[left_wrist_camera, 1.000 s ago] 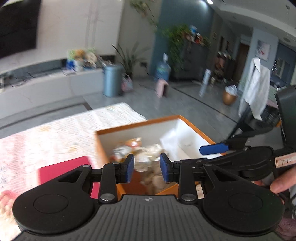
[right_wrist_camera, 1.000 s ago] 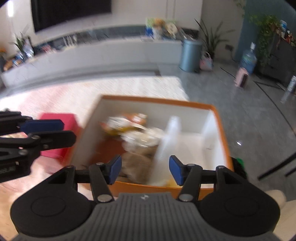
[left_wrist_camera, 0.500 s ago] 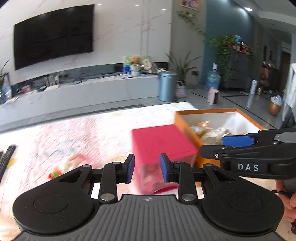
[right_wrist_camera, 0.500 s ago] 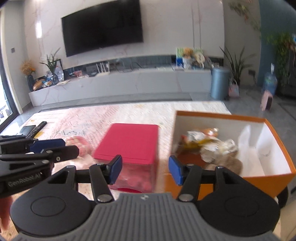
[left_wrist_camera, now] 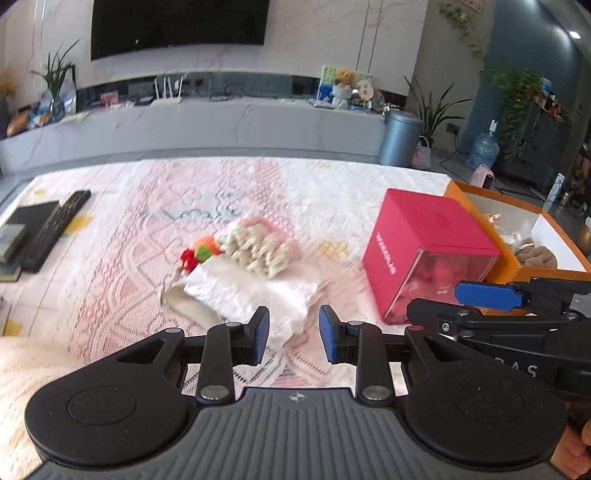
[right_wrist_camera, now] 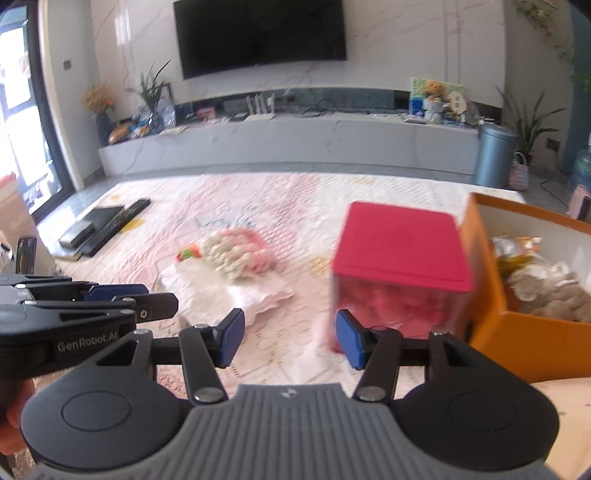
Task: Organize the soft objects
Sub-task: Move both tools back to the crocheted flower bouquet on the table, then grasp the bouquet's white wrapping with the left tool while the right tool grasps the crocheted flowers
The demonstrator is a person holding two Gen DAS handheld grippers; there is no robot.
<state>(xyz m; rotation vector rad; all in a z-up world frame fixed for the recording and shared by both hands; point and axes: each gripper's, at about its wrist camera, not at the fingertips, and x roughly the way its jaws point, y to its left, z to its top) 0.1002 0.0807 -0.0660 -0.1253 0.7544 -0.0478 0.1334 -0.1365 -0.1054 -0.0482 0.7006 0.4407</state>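
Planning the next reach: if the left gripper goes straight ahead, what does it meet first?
Probably the crumpled white cloth, lying just beyond the left gripper, whose fingers are open and empty. Depth is uncertain.

Counted on the patterned pink-and-white cloth

One red lidded box with clear walls (left_wrist_camera: 428, 254), one orange cardboard box (left_wrist_camera: 517, 236) holding several soft items, one knitted cream-and-pink toy (left_wrist_camera: 255, 245), one white fabric pouch (left_wrist_camera: 243, 295), one black remote control (left_wrist_camera: 55, 229).

A home living room. A wall-mounted television (right_wrist_camera: 260, 35) hangs above a long low media console (right_wrist_camera: 288, 144). Potted plants (left_wrist_camera: 434, 110) and a bin (left_wrist_camera: 399, 138) stand nearby.
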